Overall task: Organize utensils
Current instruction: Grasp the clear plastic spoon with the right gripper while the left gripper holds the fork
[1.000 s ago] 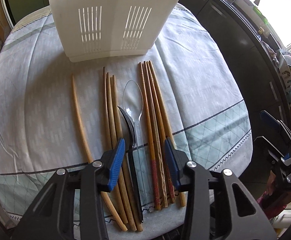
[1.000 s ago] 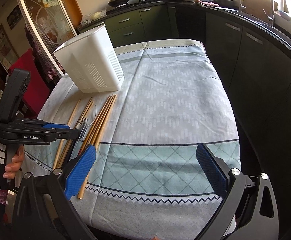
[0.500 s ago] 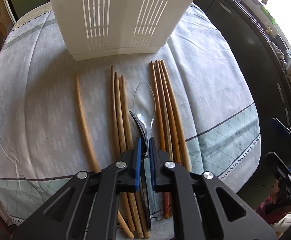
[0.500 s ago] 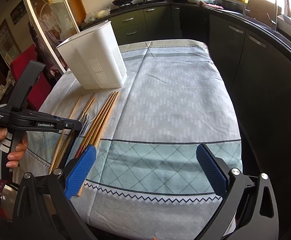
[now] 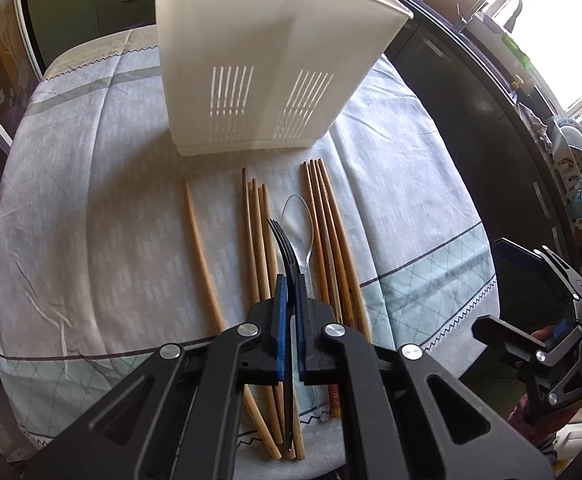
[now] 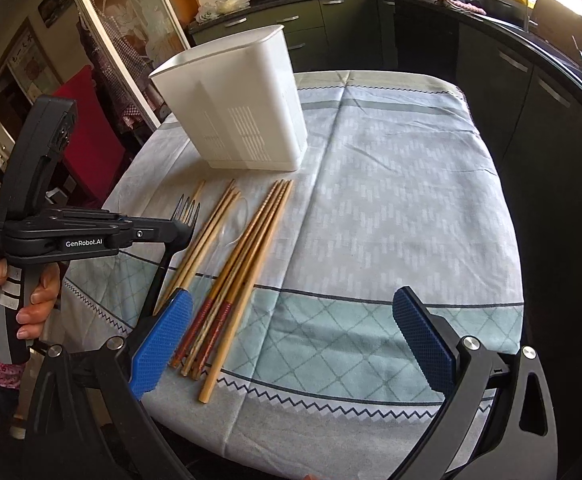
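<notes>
Left tool [image 5: 289,288] pinching black fork [image 5: 282,240] — lifted; right tool [image 6: 291,320] spread wide, holding nothing.

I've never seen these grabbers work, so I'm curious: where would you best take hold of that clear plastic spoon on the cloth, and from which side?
Probably the clear spoon is best pinched across its thin handle, coming from above. It lies flat in a narrow lane between chopstick bundles, so fingers need to straddle the handle. The free right gripper is open; the left gripper holds the black fork.
</notes>
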Motion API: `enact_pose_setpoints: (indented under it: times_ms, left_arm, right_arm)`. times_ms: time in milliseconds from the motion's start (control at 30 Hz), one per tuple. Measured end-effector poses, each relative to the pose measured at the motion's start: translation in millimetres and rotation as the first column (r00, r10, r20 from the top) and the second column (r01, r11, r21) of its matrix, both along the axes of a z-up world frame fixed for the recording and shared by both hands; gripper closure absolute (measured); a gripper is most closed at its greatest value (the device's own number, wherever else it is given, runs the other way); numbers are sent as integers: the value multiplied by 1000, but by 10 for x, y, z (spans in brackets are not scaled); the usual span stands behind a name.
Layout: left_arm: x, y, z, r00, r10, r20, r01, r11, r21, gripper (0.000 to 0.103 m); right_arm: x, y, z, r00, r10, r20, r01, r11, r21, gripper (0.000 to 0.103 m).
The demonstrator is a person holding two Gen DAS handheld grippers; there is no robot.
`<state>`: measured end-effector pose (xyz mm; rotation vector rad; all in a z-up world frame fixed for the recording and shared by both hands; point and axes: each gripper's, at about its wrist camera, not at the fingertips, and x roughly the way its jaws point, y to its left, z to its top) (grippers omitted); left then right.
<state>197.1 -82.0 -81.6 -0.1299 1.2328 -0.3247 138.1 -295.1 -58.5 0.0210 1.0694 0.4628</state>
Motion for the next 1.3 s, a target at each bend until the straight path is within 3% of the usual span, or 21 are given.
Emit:
enact_pose_setpoints:
  times_ms: [133, 500, 967, 1300]
  left_arm:
    - [-61, 201, 189, 998, 26, 52, -26, 1000, 4, 99]
    - [-157, 576, 307, 994, 55, 92, -53, 998, -28, 99]
    - [-179, 667, 248, 995, 43, 94, -37, 998, -58, 99]
    - [-196, 666, 269, 994, 37, 105, -31, 998, -61, 99]
  right_arm:
    - [112, 361, -41, 997, 49, -62, -49, 999, -1, 8]
    - [399, 970, -425, 971, 43, -237, -53, 998, -36, 69]
    - [613, 1318, -734, 964, -17, -267, -23, 989, -146, 88]
    - [658, 1455, -773, 973, -47, -224, 4, 982, -188, 90]
